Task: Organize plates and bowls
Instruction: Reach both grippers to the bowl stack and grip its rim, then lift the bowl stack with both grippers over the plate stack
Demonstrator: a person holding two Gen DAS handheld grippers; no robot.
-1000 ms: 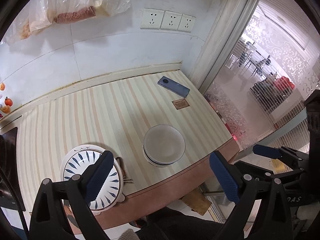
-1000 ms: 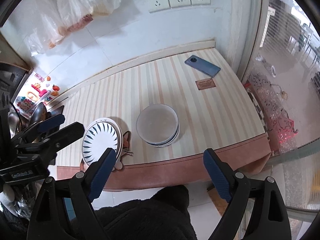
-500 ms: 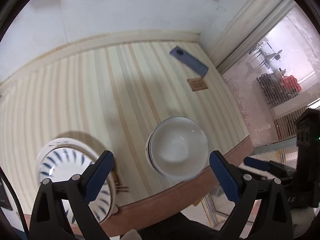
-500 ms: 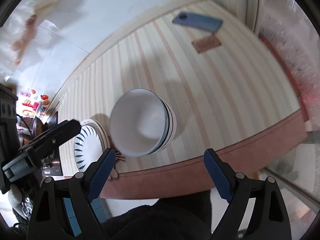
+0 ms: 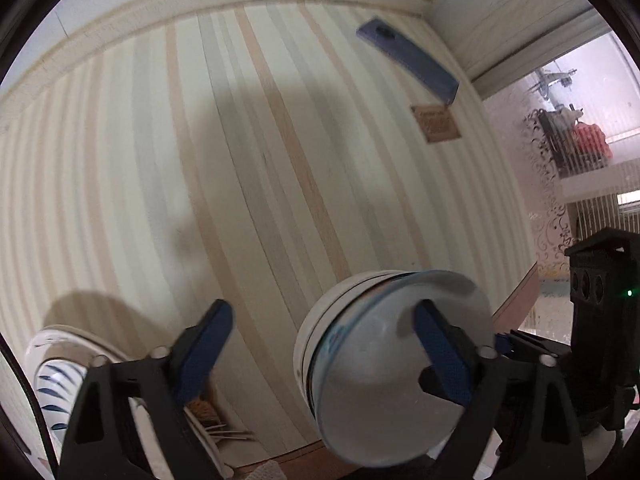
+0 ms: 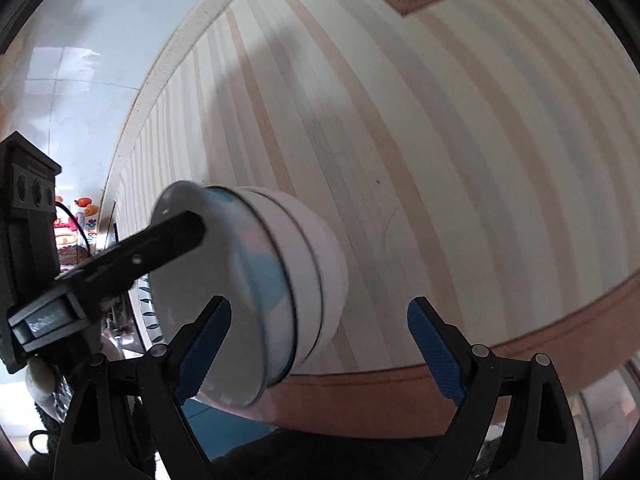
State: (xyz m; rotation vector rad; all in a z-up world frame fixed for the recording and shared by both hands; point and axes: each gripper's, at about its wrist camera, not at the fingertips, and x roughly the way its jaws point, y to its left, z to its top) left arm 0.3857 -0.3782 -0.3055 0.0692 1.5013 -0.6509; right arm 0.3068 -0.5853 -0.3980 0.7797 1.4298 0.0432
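We see the stack of white bowls [image 5: 384, 364] near the front edge of the striped table [image 5: 240, 152]; the top bowl appears tilted toward the cameras. Our left gripper [image 5: 324, 356] has its jaws spread wide, the right blue pad [image 5: 440, 352] inside the top bowl's rim and the left pad outside on the table side; we cannot tell whether either touches. In the right wrist view, the right gripper [image 6: 320, 344] is also wide open, low beside the bowls, holding nothing. The blue-patterned plates [image 5: 52, 376] sit left of the bowls. A blue phone [image 5: 408, 60] and a brown card [image 5: 436, 122] lie at the far right corner.
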